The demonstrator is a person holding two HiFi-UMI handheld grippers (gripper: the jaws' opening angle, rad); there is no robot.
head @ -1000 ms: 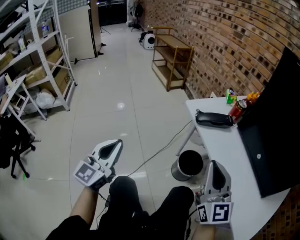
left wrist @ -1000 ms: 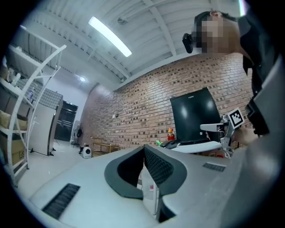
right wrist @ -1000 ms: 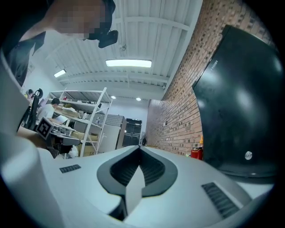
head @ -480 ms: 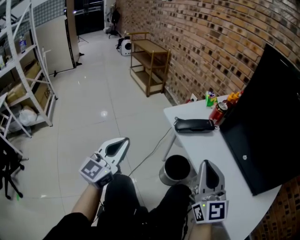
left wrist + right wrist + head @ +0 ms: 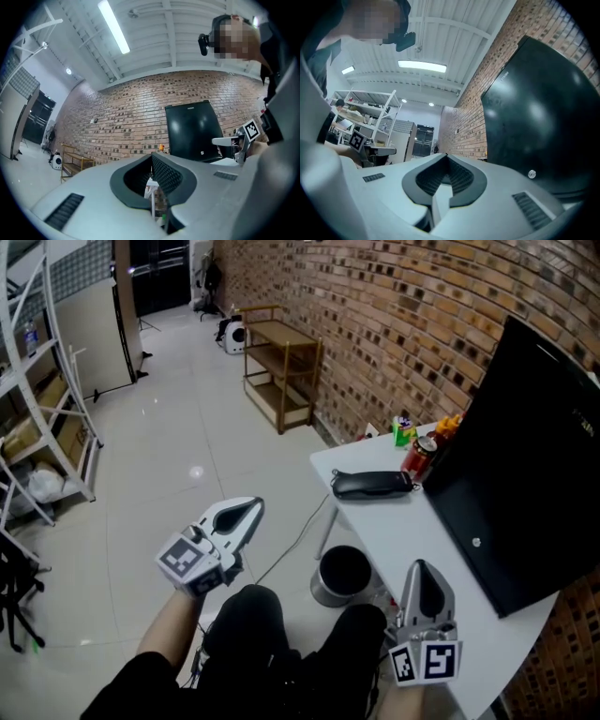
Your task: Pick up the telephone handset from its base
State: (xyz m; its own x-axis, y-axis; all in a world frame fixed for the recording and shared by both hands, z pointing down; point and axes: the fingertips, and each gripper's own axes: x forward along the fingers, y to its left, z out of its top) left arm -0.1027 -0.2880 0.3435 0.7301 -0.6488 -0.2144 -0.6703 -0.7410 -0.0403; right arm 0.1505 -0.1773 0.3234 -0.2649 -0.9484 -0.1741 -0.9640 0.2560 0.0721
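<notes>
Upper right of head view: brick wall (image 5: 422,306), running back into the frame. Left and centre: pale glossy floor (image 5: 169,427).

Right edge: large black panel (image 5: 525,474), leaning over the white counter (image 5: 403,540). Upper centre, against the wall: open wooden shelf unit (image 5: 281,371). Lower centre, just left of the counter, on the floor: round metal bin (image 5: 342,575).

Lower left: left hand-held gripper (image 5: 251,510), held over the floor, jaws pressed together on nothing, well apart from the counter. Lower right: right hand-held gripper (image 5: 421,568), over the counter's near end, jaws likewise pressed together and empty.

Centre right, near the counter's far end: black telephone handset (image 5: 372,484), lying flat, well apart from both grippers; handset and base not told apart at this size. Just right of it: red can (image 5: 418,457), upright.
</notes>
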